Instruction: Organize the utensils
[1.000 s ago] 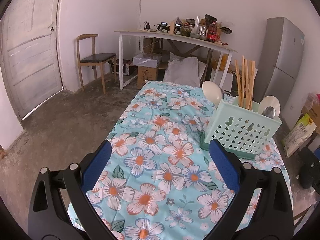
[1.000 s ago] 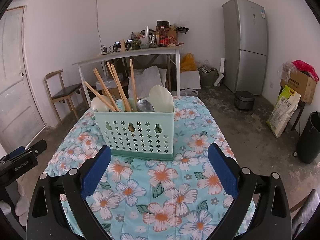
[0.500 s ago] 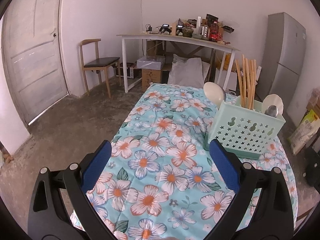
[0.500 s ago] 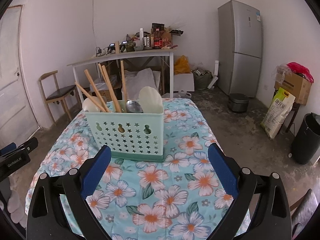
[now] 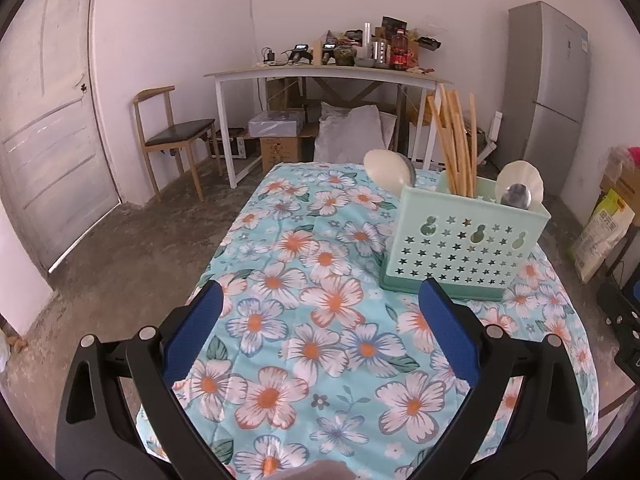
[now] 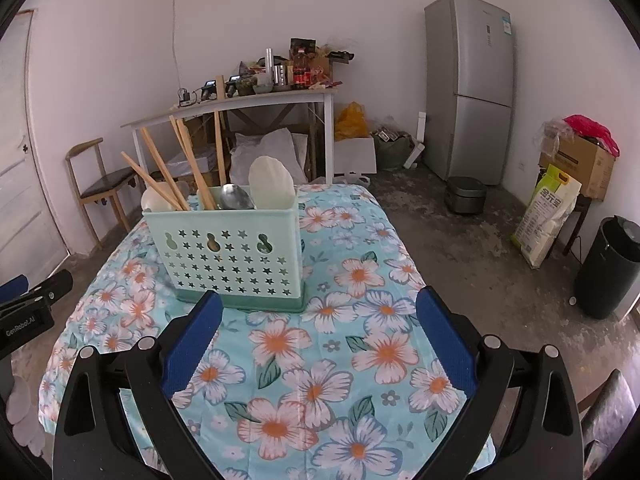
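Here we see the room first: a grey refrigerator (image 6: 470,88) stands against the far wall, and a white side table (image 5: 320,76) loaded with bottles and clutter runs along that wall, with a wooden chair (image 5: 172,144) beside it near the door (image 5: 44,120). In front of us is the bench (image 6: 360,360), covered with a light blue cloth printed with white and orange flowers.

On the bench stands the mint-green utensil caddy (image 6: 228,256), its wall pierced with stars and gourd-shaped holes, set upright on a darker green base. From the right wrist view it sits toward the left of the bench; from the left wrist view it sits to the right. Out of its top rise the wooden chopsticks (image 6: 180,168), leaning at different angles, in what looks like the middle compartment; the partitions themselves we cannot make out. Next to them a white rice paddle (image 6: 272,184) and a metal spoon (image 6: 236,198) stand with their heads up, and another white spoon (image 6: 154,200) shows at the far left end.

The left gripper (image 5: 320,300) hovers over the cloth with its blue pads spread wide and nothing between them; the right-hand pad overlaps the caddy's base in the view. The right gripper (image 6: 318,308) is likewise spread wide and empty, just in front of the caddy.
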The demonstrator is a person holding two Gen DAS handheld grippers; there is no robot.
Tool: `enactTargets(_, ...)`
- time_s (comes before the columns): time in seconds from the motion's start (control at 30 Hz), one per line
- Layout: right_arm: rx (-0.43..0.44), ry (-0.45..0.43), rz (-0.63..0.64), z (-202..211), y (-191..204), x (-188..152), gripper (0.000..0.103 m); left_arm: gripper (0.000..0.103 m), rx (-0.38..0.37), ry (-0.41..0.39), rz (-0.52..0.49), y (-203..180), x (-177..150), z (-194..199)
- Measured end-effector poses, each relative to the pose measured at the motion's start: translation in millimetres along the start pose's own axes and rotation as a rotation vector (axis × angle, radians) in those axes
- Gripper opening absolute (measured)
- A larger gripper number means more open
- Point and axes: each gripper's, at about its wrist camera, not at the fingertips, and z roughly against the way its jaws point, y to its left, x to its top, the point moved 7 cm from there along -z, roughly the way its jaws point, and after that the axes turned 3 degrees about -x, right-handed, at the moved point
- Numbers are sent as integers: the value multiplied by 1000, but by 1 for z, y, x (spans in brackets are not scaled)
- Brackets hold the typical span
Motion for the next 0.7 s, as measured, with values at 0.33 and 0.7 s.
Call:
enactTargets(0.33, -22, 0, 11, -1, -5, -1, 95, 95, 16, 25, -11, -11, -7, -7)
enactTargets(0.7, -56, 12, 5, -1, -16, -5, 95, 95, 25, 39, -8, -21, -12, -12)
